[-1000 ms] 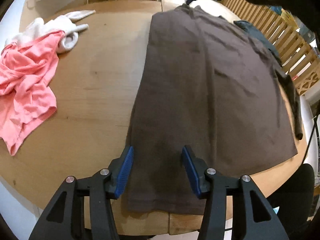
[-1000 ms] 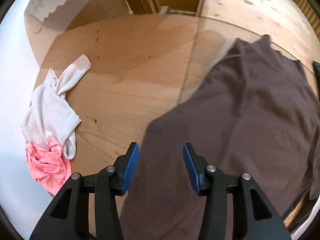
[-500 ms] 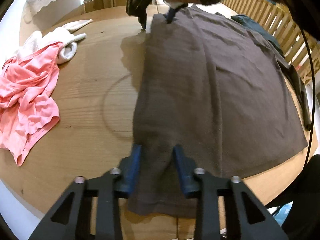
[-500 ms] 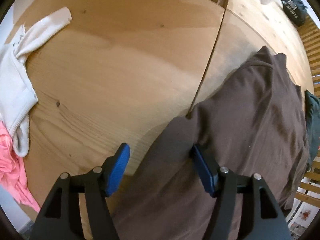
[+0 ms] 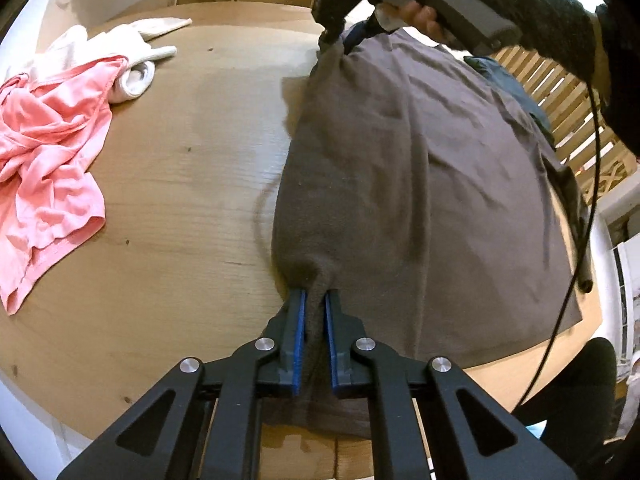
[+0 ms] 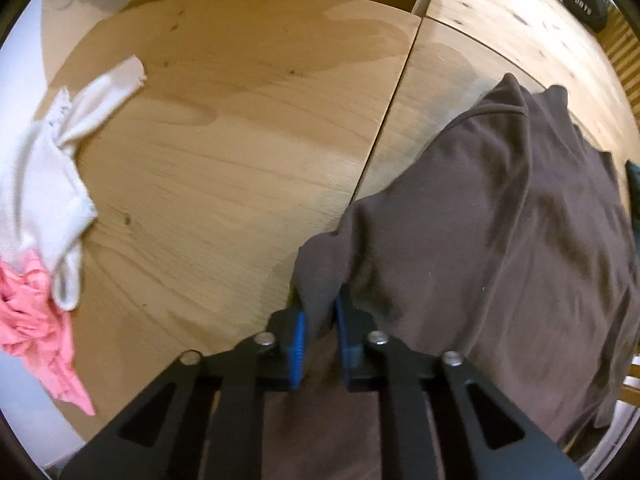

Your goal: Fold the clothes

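Both grippers, left (image 5: 315, 312) and right (image 6: 320, 316), fingers clamped on brown shirt (image 5: 420, 184) left edge. Thin pinches; uneven lifting risks slippage.

The left wrist view looks low along the round wooden table (image 5: 180, 168) from its near edge; the right wrist view faces left from the far end. Both share the brown shirt (image 5: 420, 184) (image 6: 500, 220).

The shirt (image 5: 420, 184) is plain dark brown. The grippers have black arms and blue pads (image 5: 298, 340). Nearby clothes are pink (image 5: 48, 152) and white (image 6: 44, 176); the table (image 6: 240, 140) shows light wood grain.
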{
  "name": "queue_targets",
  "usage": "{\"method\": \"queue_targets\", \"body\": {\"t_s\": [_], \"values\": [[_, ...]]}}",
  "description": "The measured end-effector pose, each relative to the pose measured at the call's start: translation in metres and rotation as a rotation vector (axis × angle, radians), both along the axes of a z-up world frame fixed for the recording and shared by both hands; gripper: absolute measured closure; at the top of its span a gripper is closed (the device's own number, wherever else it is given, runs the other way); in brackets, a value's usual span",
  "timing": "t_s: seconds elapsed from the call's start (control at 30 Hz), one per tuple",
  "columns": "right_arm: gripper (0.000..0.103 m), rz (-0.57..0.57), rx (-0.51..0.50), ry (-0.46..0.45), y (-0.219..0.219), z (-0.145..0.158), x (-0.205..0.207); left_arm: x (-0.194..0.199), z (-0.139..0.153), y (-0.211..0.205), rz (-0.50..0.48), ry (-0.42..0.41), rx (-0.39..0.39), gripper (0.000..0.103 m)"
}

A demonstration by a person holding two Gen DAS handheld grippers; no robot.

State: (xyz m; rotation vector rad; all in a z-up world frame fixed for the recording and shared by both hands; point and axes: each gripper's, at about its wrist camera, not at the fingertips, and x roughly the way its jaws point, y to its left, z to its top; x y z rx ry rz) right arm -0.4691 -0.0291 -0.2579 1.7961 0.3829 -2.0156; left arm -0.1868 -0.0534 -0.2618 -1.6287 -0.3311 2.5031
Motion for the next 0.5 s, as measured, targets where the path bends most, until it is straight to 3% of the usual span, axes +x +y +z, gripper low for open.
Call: {"method": "queue_targets", "body": {"t_s": [0.3,0.5], "values": [[0.094,-0.044,-0.144,-0.017,0.055,0.048,-0.006,0.006,0.06,0.04,-0.123,0.104,0.06,0.095],[0.094,-0.119,-0.257,-0.009,0.15,0.061,-0.004,0.007,0.075,0.103,-0.291,0.131,0.04,0.095]]}}
